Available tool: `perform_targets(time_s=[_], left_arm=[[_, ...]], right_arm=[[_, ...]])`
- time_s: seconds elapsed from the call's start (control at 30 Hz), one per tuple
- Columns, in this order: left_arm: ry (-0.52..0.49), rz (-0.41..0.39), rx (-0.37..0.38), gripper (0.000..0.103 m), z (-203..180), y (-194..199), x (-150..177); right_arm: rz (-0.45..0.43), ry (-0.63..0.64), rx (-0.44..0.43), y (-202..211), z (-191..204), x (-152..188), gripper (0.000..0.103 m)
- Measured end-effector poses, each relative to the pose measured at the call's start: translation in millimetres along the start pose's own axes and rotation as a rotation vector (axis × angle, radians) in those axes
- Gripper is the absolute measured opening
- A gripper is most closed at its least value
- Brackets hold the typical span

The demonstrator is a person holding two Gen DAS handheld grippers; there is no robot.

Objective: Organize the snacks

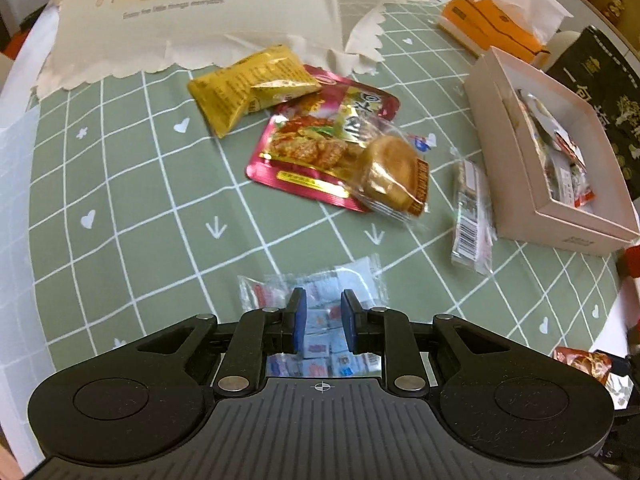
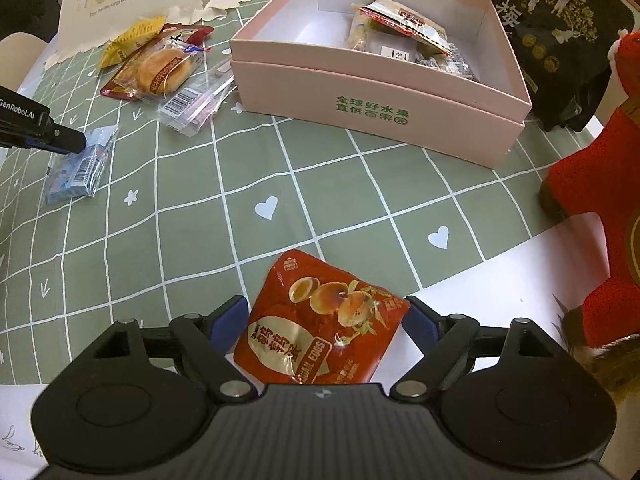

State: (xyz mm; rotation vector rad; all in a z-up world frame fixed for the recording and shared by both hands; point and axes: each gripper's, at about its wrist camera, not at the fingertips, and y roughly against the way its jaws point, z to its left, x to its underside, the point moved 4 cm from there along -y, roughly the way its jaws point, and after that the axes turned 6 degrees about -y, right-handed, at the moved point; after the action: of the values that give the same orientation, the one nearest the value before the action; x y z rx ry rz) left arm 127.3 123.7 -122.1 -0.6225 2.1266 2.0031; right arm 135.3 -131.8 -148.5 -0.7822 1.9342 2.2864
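Bench w/ green grid cloth [image 1: 132,168] printed w/ white hearts and arrows; a cream illustrated paper bag [image 1: 192,12] lies at the top of the left-wrist frame.

Pink box [image 2: 380,92], upper centre of right-wrist frame, lid off, already holds several snack packs; black bag [image 2: 560,28] behind it, red plush [image 2: 592,184] at right edge.

Left gripper [image 1: 323,322], bottom centre, fingers narrowed either side of a clear pack of small blue-white sweets [image 1: 320,292]; contact cannot be confirmed.

Right gripper [image 2: 324,320], bottom centre, spread wide, released; red quail-egg pouch [image 2: 320,324] lies between its fingers, untouched.

Loose snacks mid-frame, left-wrist view: yellow packets [image 1: 248,84], pink pouch [image 1: 316,140], wrapped bun [image 1: 392,176] overlapping it, barcode wrapper [image 1: 472,216] just beside the box.
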Motion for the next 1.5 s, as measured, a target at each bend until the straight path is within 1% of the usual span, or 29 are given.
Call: perform_targets(time_s=[0.17, 0.23, 0.3, 0.33, 0.4, 0.47, 0.67, 0.77, 0.83, 0.93, 1.0, 1.07, 1.1, 1.23, 1.3, 1.37, 1.5], left_arm=[[0.037, 0.002, -0.004, 0.023, 10.8, -2.7, 0.2], [0.046, -0.005, 0.008, 0.026, 10.3, -3.0, 0.5], [0.036, -0.010, 0.019, 0.033, 4.4, -3.6, 0.8], [0.029, -0.011, 0.023, 0.033, 0.5, -4.1, 1.1], [0.009, -0.007, 0.047, 0.033, -12.6, -5.2, 3.6], [-0.019, 0.003, 0.090, 0.033, -30.9, -6.1, 8.0], [-0.083, 0.052, 0.247, 0.033, -95.5, -9.7, 28.6], [-0.131, 0.066, 0.303, 0.033, -126.1, -8.8, 36.7], [-0.158, 0.075, 0.328, 0.033, -139.7, -10.0, 40.4], [-0.189, 0.086, 0.351, 0.033, -154.6, -9.1, 46.7], [-0.199, 0.087, 0.354, 0.032, -158.1, -8.1, 47.6], [-0.205, 0.085, 0.350, 0.032, -158.8, -6.6, 47.4], [-0.207, 0.084, 0.348, 0.032, -158.6, -6.1, 46.8], [-0.227, 0.066, 0.332, 0.032, -153.3, 2.1, 45.9], [-0.248, 0.049, 0.312, 0.032, -148.2, 8.9, 44.8], [-0.268, 0.032, 0.276, 0.032, -139.9, 15.8, 45.4], [-0.279, 0.032, 0.211, 0.032, -119.8, 25.8, 49.2]], right_arm=[[0.003, 0.000, 0.001, -0.6, 1.1, -0.6, 0.085], [0.005, 0.001, -0.002, -0.7, 1.0, -0.6, 0.085], [0.006, -0.010, -0.012, 0.0, -1.6, -0.7, 0.085], [0.007, -0.018, -0.014, 0.4, -3.6, -0.4, 0.085], [0.011, -0.034, -0.008, 1.0, -9.6, -0.3, 0.085], [0.011, -0.049, -0.004, 3.0, -16.0, 0.7, 0.085], [0.005, -0.086, 0.002, 13.3, -35.2, 6.2, 0.085], [0.007, -0.099, 0.007, 15.3, -42.9, 9.8, 0.085], [0.013, -0.110, 0.018, 14.2, -48.3, 13.1, 0.085], [0.025, -0.135, 0.011, 12.3, -54.4, 17.0, 0.085], [0.025, -0.154, 0.018, 12.5, -56.9, 18.8, 0.085], [0.025, -0.205, 0.029, 12.6, -62.7, 20.2, 0.085], [0.018, -0.251, 0.037, 13.4, -66.9, 20.5, 0.085], [-0.029, -0.518, 0.069, 19.5, -89.9, 26.2, 0.085], [-0.040, -0.590, 0.074, 21.8, -96.8, 29.3, 0.085], [-0.045, -0.612, 0.079, 22.5, -98.3, 30.9, 0.085], [-0.043, -0.581, 0.104, 19.6, -95.1, 29.8, 0.086]])
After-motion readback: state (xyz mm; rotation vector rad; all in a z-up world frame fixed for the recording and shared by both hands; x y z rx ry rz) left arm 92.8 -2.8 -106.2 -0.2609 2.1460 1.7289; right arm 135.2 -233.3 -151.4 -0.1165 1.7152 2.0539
